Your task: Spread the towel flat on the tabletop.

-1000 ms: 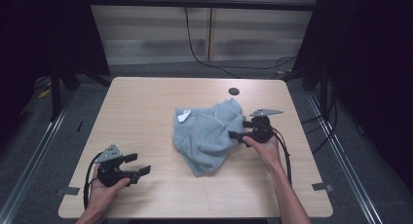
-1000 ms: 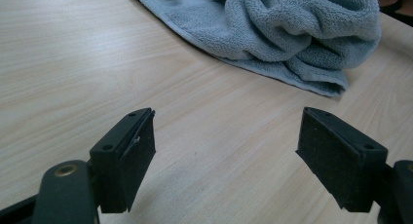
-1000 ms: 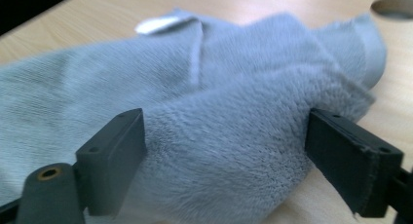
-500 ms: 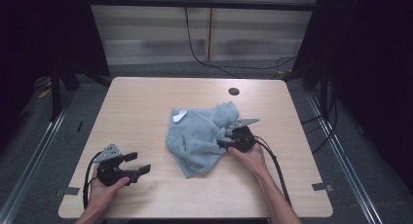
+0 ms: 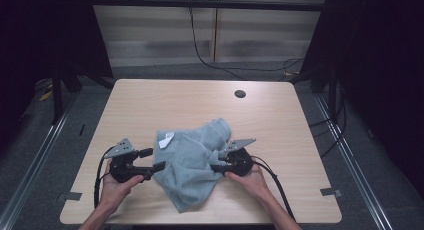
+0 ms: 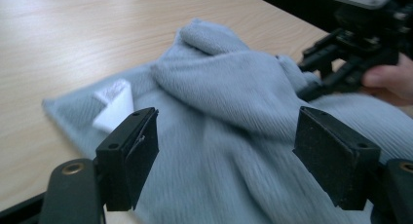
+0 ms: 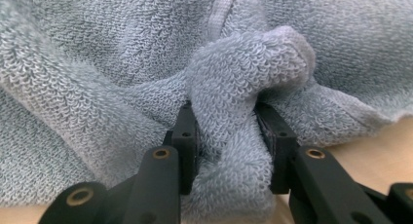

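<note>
A crumpled light blue-grey towel (image 5: 192, 165) lies on the near middle of the wooden table (image 5: 160, 102), with a white label (image 5: 166, 138) at its far left corner. My right gripper (image 5: 216, 167) is shut on a bunched fold of the towel (image 7: 229, 136) at its right side. My left gripper (image 5: 151, 160) stands open at the towel's left edge, its jaws spread over the cloth (image 6: 224, 136) with nothing between them. In the left gripper view the white label (image 6: 114, 102) shows at left and the right gripper (image 6: 316, 73) at far right.
A dark round hole (image 5: 240, 94) sits in the table near its far right. Cables (image 5: 272, 177) trail from both grippers toward the near edge. Black frame posts and dark curtains stand around the table, with floor rails on either side.
My right gripper dragged the towel toward the near edge and leftward. My left gripper moved right, from bare table up to the towel's left edge.
</note>
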A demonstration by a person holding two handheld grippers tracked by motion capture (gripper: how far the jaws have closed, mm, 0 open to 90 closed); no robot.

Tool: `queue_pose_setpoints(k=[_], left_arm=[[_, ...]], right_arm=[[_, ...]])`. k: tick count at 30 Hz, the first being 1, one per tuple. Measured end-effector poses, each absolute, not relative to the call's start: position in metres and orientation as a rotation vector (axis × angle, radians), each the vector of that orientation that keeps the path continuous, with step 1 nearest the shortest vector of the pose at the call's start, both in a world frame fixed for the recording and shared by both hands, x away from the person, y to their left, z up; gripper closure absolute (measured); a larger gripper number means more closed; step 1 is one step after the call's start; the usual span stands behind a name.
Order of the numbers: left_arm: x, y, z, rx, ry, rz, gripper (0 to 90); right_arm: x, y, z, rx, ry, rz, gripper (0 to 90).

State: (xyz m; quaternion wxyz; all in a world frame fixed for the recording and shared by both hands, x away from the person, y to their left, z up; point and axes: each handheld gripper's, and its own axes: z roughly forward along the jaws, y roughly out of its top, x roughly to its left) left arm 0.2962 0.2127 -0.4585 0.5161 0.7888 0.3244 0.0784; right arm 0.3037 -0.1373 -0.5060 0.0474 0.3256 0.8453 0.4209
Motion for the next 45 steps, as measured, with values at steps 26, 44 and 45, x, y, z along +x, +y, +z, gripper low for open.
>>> queue_pose_setpoints(k=[26, 44, 45], left_arm=[[0.306, 0.162, -0.499, 2.071, 0.623, -0.15, 56.7], [0.305, 0.174, -0.485, 2.002, 0.668, -0.036, 73.0], [0.305, 0.178, -0.483, 1.988, 0.678, -0.026, 73.1]], right_arm=[[0.316, -0.137, -0.473, 1.05, 2.436, 1.371, 33.1], [0.322, -0.12, -0.492, 1.044, 2.433, 1.289, 83.1], [0.323, -0.123, -0.488, 1.055, 2.414, 1.299, 83.2]])
